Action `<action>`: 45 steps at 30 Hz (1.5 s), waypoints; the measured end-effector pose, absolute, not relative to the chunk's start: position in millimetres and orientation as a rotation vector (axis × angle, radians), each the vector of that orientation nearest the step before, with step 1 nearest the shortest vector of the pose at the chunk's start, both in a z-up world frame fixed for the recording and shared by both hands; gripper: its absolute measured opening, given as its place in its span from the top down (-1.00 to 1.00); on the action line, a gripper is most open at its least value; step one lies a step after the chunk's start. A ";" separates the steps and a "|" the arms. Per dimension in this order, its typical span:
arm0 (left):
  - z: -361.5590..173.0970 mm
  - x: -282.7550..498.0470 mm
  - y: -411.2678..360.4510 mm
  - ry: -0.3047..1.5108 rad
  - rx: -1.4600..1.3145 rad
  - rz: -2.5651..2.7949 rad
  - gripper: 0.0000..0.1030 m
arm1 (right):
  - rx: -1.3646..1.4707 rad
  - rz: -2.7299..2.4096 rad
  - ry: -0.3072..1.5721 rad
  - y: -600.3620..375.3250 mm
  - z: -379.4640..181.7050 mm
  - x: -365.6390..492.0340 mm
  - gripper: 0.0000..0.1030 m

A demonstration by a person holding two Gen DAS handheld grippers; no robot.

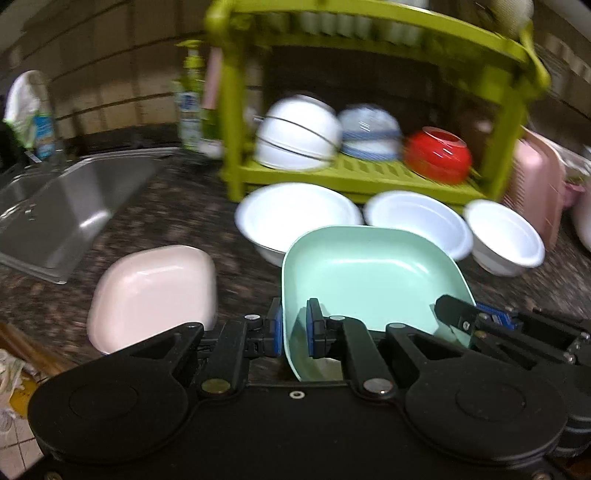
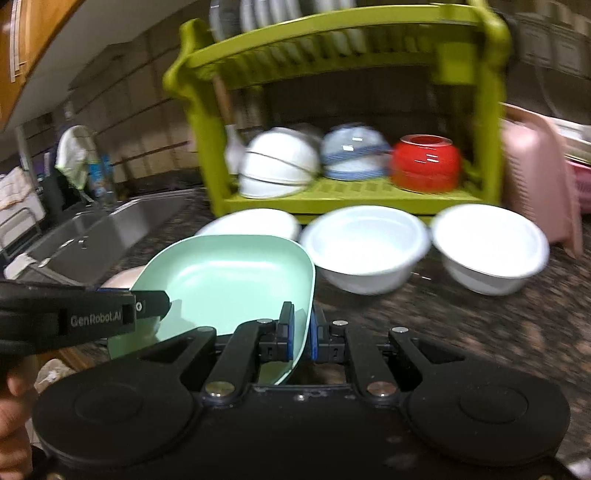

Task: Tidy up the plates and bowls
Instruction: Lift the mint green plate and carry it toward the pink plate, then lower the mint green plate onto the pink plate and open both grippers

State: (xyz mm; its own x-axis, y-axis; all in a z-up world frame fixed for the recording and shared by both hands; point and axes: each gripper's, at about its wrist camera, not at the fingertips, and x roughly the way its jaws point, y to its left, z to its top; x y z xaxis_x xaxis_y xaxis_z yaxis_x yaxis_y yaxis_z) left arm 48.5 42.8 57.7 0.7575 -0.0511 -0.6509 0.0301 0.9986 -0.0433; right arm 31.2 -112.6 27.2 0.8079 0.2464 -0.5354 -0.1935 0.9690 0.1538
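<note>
Here we hold the green plate [image 1: 369, 273] above the desk [image 1: 177, 206], tilted, with both tools clamped on its near rim. Our left tool [image 1: 295, 330] pinches the plate's left edge between its blue pads, and our right tool [image 2: 302, 334] is closed on the right edge in the same way. In the left wrist view the right tool reaches in from the right side and meets the plate's far corner; in the right wrist view the left tool comes in from the left, with part of a hand [image 2: 11, 417] showing at the frame's edge.

Just left of the green plate, a pink plate [image 1: 155, 295] lies flat on the desk. Behind the green plate, three white bowls [image 1: 295, 218] stand upright in a row near the front of the rack.

The green dish rack [image 1: 369, 173] stands on the desk behind them. On its lower shelf sit an upturned white bowl [image 1: 299, 136], a blue-striped bowl [image 1: 369, 133] and a red bowl [image 1: 437, 155], side by side. The upper shelf holds a row of plates [image 2: 280, 18] on edge, though blur hides their detail.

A pink basket [image 2: 535, 184] leans just right of the rack. To the left the steel sink [image 1: 74, 206] is set into the desk, with bottles [image 1: 190, 103] standing near the rack's left post.
</note>
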 end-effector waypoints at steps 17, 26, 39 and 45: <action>42.2 89.1 158.8 0.716 -0.092 0.227 0.69 | 0.051 0.410 0.615 19.7 18.6 89.5 0.77; 24.8 101.5 181.0 0.751 -0.116 0.248 0.69 | 0.031 0.411 0.651 45.7 0.6 106.3 0.77; 12.2 100.6 185.6 0.794 -0.133 0.225 0.67 | -0.018 0.407 0.645 55.5 -7.9 111.7 0.77; 10.2 98.9 185.9 0.788 -0.134 0.232 0.48 | -0.010 0.397 0.641 54.3 -9.9 111.7 0.50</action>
State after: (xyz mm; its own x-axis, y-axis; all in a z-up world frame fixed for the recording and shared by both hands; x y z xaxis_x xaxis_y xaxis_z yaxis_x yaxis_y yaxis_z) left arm 98.9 185.9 10.2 0.6820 0.1564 -0.7145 -0.2559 0.9661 -0.0328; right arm 111.7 54.3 -9.9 0.7292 0.3572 -0.5837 -0.3632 0.9249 0.1123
